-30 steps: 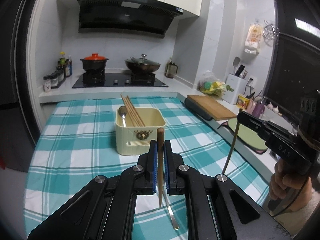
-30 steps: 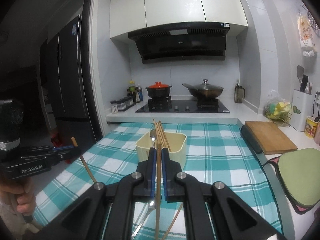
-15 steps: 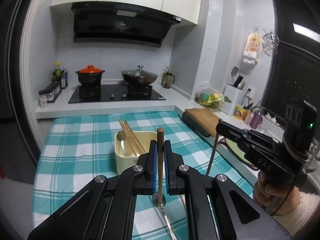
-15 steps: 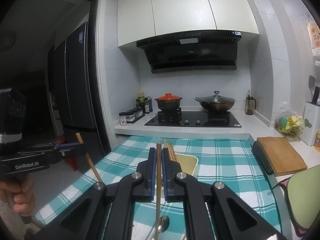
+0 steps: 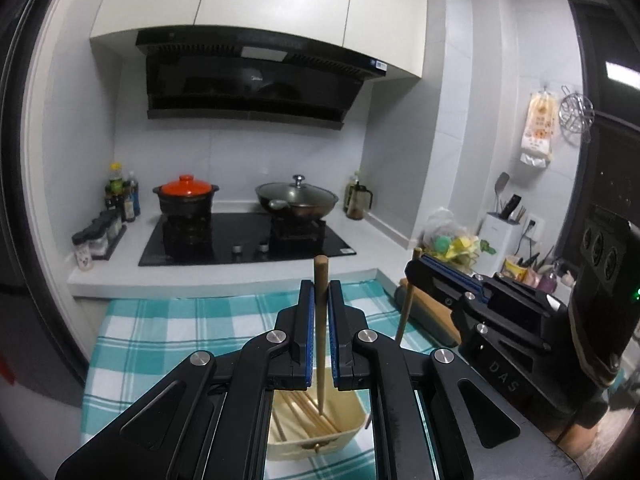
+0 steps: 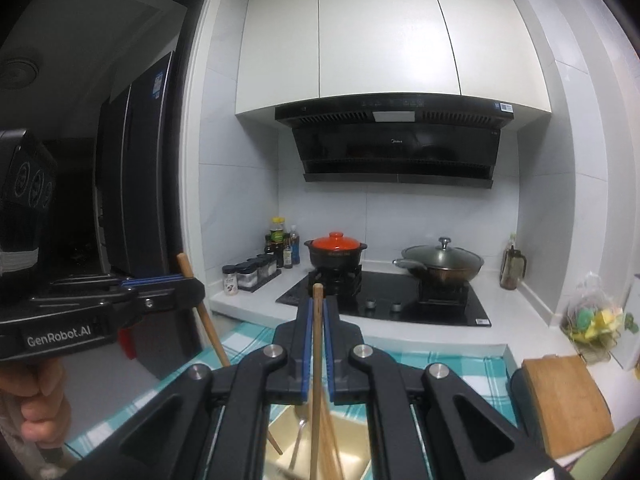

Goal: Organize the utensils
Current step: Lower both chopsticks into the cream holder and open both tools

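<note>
Both grippers have come up and forward since a second ago, and the cream utensil box that sat well ahead on the checked cloth now lies right beneath the fingers.

Left wrist view first: the left gripper (image 5: 320,320) is clamped tight on a brown chopstick (image 5: 319,344), held upright, its lower tip hanging inside the cream box (image 5: 344,436), where several pale chopsticks (image 5: 308,416) lie slanted. The box rests on the teal checked cloth (image 5: 160,344). To the right, the right gripper (image 5: 420,268) holds its own chopstick (image 5: 406,312), tilted, off to the side of the box's far right corner. Beyond: a black hob (image 5: 240,240) with an orange-lidded pot (image 5: 186,198) and a lidded wok (image 5: 298,200), and bottles (image 5: 120,196) at the left wall. The black gripper frame blocks most of the box's near side.

Right wrist view now: the right gripper (image 6: 316,312) is pinched shut on its chopstick (image 6: 317,360), which runs down into the cream box (image 6: 356,440) beside a metal spoon (image 6: 299,440). At left, the left gripper (image 6: 188,280) grips its chopstick (image 6: 200,308), tilted, a hand (image 6: 32,404) on the handle below. A wooden cutting board (image 6: 564,404) sits at right, clear of the box.
</note>
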